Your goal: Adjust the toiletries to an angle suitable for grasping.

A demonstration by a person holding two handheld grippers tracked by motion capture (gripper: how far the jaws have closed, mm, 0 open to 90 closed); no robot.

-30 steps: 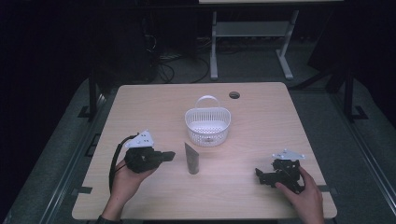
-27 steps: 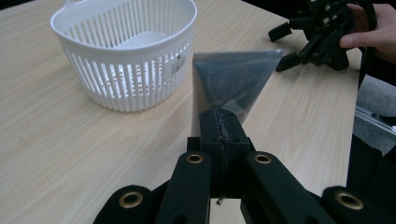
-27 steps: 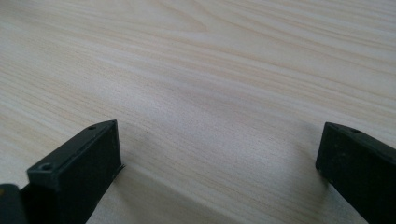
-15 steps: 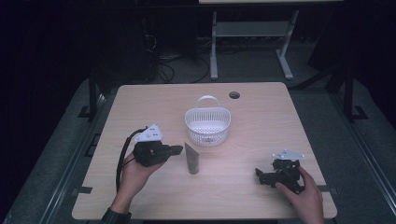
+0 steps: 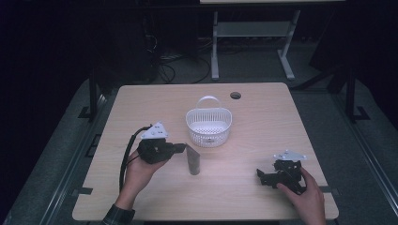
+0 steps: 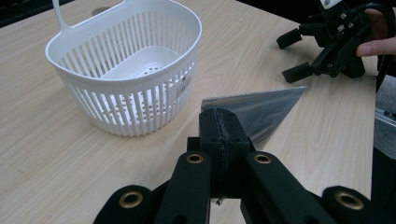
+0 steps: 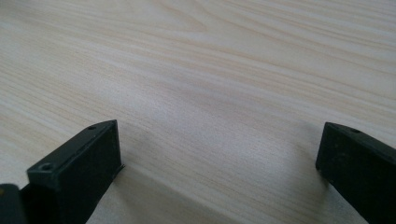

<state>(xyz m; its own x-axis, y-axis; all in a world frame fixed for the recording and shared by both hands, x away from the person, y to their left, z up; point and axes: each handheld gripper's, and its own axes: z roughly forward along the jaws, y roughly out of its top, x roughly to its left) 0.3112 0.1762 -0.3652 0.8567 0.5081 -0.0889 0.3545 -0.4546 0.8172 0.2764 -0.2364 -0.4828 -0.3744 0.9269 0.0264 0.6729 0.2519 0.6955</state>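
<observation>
The left hand comes in from the table's six-o'clock edge, its forearm slanting up toward one o'clock, and carries the left gripper level, jaws pointing to three o'clock. Those jaws are pressed together on the top edge of a grey pouch (a flat, shiny foil one), which hangs from them just above the table or on it; I cannot tell which. In the left gripper view the pouch juts beyond the closed tips toward the far hand. The right hand rests near the five-o'clock corner, its right gripper low over the wood and pointing to nine o'clock; its jaws stand wide apart with nothing but bare board between them.

The table is pale wood with a round cable hole toward twelve o'clock. Around it the room is dark, with grey floor and a white frame behind.

A white slatted basket sits at the table's centre, at one o'clock from the pouch and close to it, handle up at the far side. It is empty.
</observation>
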